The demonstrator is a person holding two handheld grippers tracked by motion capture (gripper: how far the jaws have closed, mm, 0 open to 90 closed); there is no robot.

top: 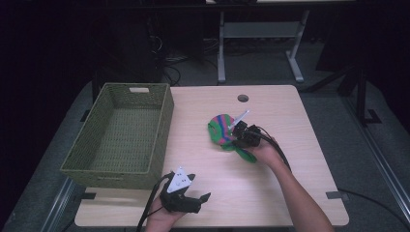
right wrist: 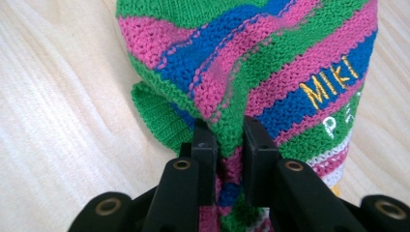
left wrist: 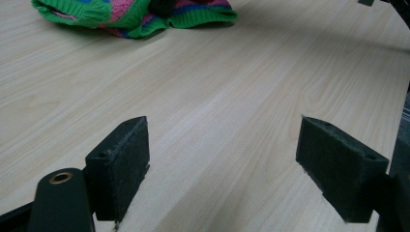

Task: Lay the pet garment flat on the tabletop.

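Note:
A knitted garment point(top: 221, 130) striped green, pink and blue lies crumpled on the wooden table point(top: 270, 188), right of centre. My right gripper point(top: 238, 137) is at its near edge, and in the right gripper view its jaws pinch a fold of the knit point(right wrist: 251, 63) between them point(right wrist: 227, 145). Yellow stitched letters show on a blue stripe. My left gripper point(top: 193, 200) rests low near the table's front edge, its two pads point(left wrist: 121, 164) wide apart over bare wood, nothing between them. The garment point(left wrist: 130, 14) lies far ahead of it.
A green woven basket point(top: 121, 137) with nothing in it stands on the table's left side. A round cable hole point(top: 243, 98) sits near the far edge. Behind the table are a desk frame point(top: 261, 43) and dark floor.

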